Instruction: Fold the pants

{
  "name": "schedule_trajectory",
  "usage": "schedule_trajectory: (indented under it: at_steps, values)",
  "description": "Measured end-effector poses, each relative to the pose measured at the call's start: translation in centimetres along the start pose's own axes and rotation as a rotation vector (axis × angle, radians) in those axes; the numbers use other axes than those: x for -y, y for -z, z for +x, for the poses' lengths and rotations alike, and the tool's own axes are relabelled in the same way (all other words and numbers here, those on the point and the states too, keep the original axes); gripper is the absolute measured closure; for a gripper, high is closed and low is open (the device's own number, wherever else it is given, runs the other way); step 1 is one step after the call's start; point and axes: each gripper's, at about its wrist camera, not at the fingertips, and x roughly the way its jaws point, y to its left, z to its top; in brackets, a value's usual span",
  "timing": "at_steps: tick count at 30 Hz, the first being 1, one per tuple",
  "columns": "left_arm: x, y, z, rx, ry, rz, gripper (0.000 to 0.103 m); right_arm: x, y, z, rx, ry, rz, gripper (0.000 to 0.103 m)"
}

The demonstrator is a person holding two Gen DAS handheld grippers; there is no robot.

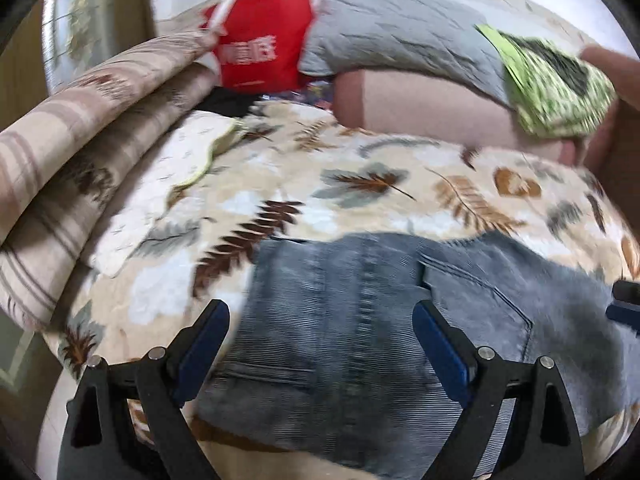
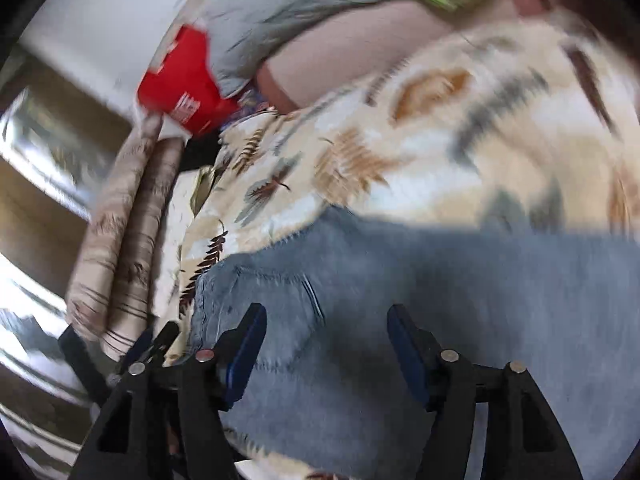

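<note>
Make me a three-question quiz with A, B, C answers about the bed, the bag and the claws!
1. Where do the jeans lie?
A. on the leaf-print blanket
B. on the floor
C. inside the bag

2. What colour is the bag at the far end?
A. blue
B. red
C. yellow

3. How are the left claw and right claw?
A. both clamped on jeans
B. one open, one shut
C. both open, pads apart

Answers: 1 A, the denim lies spread on the blanket. 2 B, it is red with white lettering. 3 C, a gap shows between each claw's pads and nothing is pinched.
</note>
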Motion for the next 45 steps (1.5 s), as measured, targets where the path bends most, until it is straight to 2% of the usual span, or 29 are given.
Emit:
schedule_trajectory:
  at_steps: [1, 2, 3, 4, 5, 7, 10, 11, 14, 16, 17, 18, 20, 23, 25, 27, 28, 30, 32, 33, 36, 38, 39, 42, 43, 45]
  values:
    - [0.7, 0.2, 0.8, -0.022, -0.016, 0.024, 0.010, 1.1, 0.4, 0.7, -0.013, 0.000, 0.031, 0.035]
    - [1.8, 1.0, 3.4, -0.114, -0.066, 0.081, 0.009, 2.2, 0.4, 1.4, -0.030, 0.007, 0.053, 0.029]
    - [2.2, 1.6, 5.0, -0.179, -0.073, 0.101, 0.008, 4.0, 0.5, 3.0, -0.074, 0.025, 0.084, 0.028]
    - [1.5, 2.1, 6.4, -0.195, -0.038, 0.045, 0.006, 5.5, 0.6, 4.3, -0.098, -0.003, 0.119, 0.028]
    - [0.9, 2.0, 6.4, -0.187, -0.038, 0.010, 0.003, 6.0, 0.4, 3.8, -0.061, -0.044, 0.138, 0.028]
    - [0.9, 1.5, 6.3, -0.209, -0.039, 0.016, 0.003, 5.0, 0.2, 2.0, -0.058, -0.050, 0.127, 0.028]
    - [0.9, 1.7, 6.6, -0.199, -0.033, 0.020, 0.003, 4.0, 1.0, -2.1, 0.014, -0.076, 0.053, 0.028]
    - [0.8, 1.7, 6.7, -0.196, -0.030, 0.015, 0.003, 4.3, 1.5, -3.8, 0.037, -0.075, 0.060, 0.028]
    - [1.0, 1.7, 7.0, -0.185, -0.028, 0.016, 0.003, 7.8, 3.0, -6.8, 0.096, 0.010, 0.162, 0.026]
    - [1.0, 1.7, 6.9, -0.182, -0.026, 0.017, 0.003, 11.2, 3.7, -5.4, 0.041, 0.077, 0.247, 0.023]
    - [0.9, 1.7, 6.5, -0.181, -0.027, 0.020, 0.003, 12.2, 3.7, -4.2, 0.018, 0.057, 0.256, 0.023]
    - [0.8, 1.7, 6.2, -0.180, -0.025, 0.024, 0.003, 12.1, 3.4, -4.3, 0.036, 0.048, 0.241, 0.023]
    - [0.6, 1.7, 5.8, -0.170, -0.018, 0.018, 0.003, 10.6, 2.5, -4.9, 0.016, 0.065, 0.236, 0.022]
    - [0.5, 1.7, 5.7, -0.165, -0.007, 0.016, 0.003, 7.9, 2.0, -7.6, 0.095, 0.053, 0.168, 0.022]
    - [0.3, 1.8, 5.9, -0.169, 0.004, 0.006, 0.003, 7.9, 2.2, -8.8, 0.143, 0.063, 0.171, 0.021]
    - [0.3, 1.7, 6.0, -0.171, 0.010, 0.007, 0.003, 10.9, 2.4, -7.8, 0.134, 0.141, 0.251, 0.014]
    - [0.3, 1.7, 6.0, -0.170, 0.012, 0.009, 0.003, 12.9, 2.6, -6.1, 0.077, 0.164, 0.296, 0.015]
    - [0.2, 1.7, 5.9, -0.169, 0.019, 0.015, 0.003, 13.3, 2.5, -6.3, 0.117, 0.124, 0.305, 0.015]
    - [0.1, 1.7, 5.8, -0.165, 0.028, 0.004, 0.003, 11.6, 2.1, -8.0, 0.140, 0.069, 0.297, 0.015]
    - [0.1, 1.7, 5.8, -0.165, 0.026, 0.003, 0.003, 10.6, 2.0, -9.3, 0.190, 0.056, 0.273, 0.015]
    - [0.3, 1.7, 5.8, -0.165, 0.017, 0.002, 0.003, 10.8, 2.1, -11.9, 0.277, 0.095, 0.275, 0.014]
    - [0.3, 1.7, 5.8, -0.167, 0.013, 0.003, 0.003, 14.0, 2.2, -11.3, 0.245, 0.170, 0.347, 0.012]
    - [0.2, 1.7, 5.7, -0.167, 0.012, 0.005, 0.003, 16.1, 2.3, -9.9, 0.177, 0.207, 0.403, 0.015]
    - [0.2, 1.7, 5.5, -0.156, 0.005, 0.013, 0.003, 15.6, 1.5, -11.5, 0.193, 0.139, 0.403, 0.014]
    - [0.3, 1.7, 5.4, -0.157, -0.001, 0.012, 0.003, 14.4, 0.6, -12.1, 0.212, 0.087, 0.362, 0.014]
    - [0.6, 1.7, 5.4, -0.154, -0.014, 0.020, 0.003, 12.9, -0.9, -12.4, 0.229, 0.076, 0.332, 0.014]
